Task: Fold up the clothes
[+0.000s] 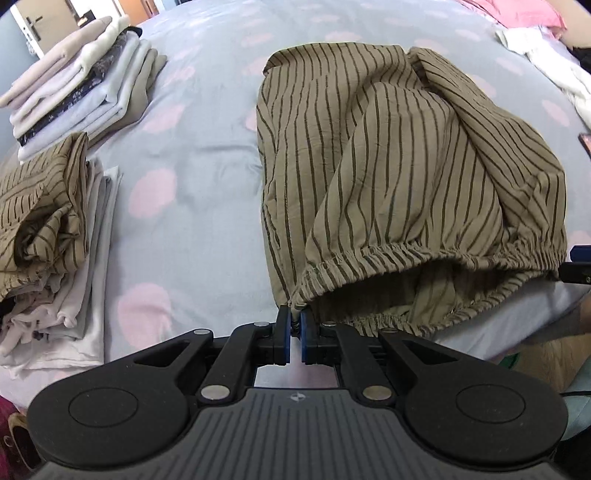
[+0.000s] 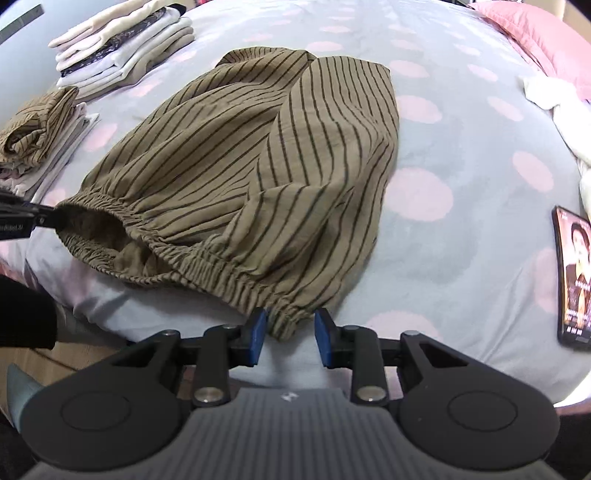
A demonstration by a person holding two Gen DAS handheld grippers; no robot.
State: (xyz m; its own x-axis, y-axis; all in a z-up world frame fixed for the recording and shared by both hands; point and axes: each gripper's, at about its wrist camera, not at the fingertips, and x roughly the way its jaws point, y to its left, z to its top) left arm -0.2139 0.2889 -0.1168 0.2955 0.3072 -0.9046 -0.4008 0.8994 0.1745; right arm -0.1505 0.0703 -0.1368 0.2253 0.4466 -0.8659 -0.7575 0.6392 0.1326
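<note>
Olive-brown trousers with dark stripes (image 1: 388,166) (image 2: 277,147) lie on the bed, their elastic waistband towards me. My left gripper (image 1: 294,321) is shut on the left corner of the waistband and holds it slightly off the sheet. In the right wrist view it shows as a black tip (image 2: 37,218) at that corner. My right gripper (image 2: 290,325) stands partly open around the right end of the waistband. The cloth sits between the blue pads (image 2: 258,328), and a small gap shows at the right one. Its dark tip (image 1: 576,266) appears at the edge of the left wrist view.
The sheet (image 1: 192,184) is grey with pink dots. A stack of folded clothes (image 1: 81,85) (image 2: 125,44) sits far left; nearer is another topped by a striped piece (image 1: 40,206) (image 2: 37,125). On the right lie a phone (image 2: 574,280), loose white clothes (image 2: 565,107) and a pink pillow (image 2: 535,33).
</note>
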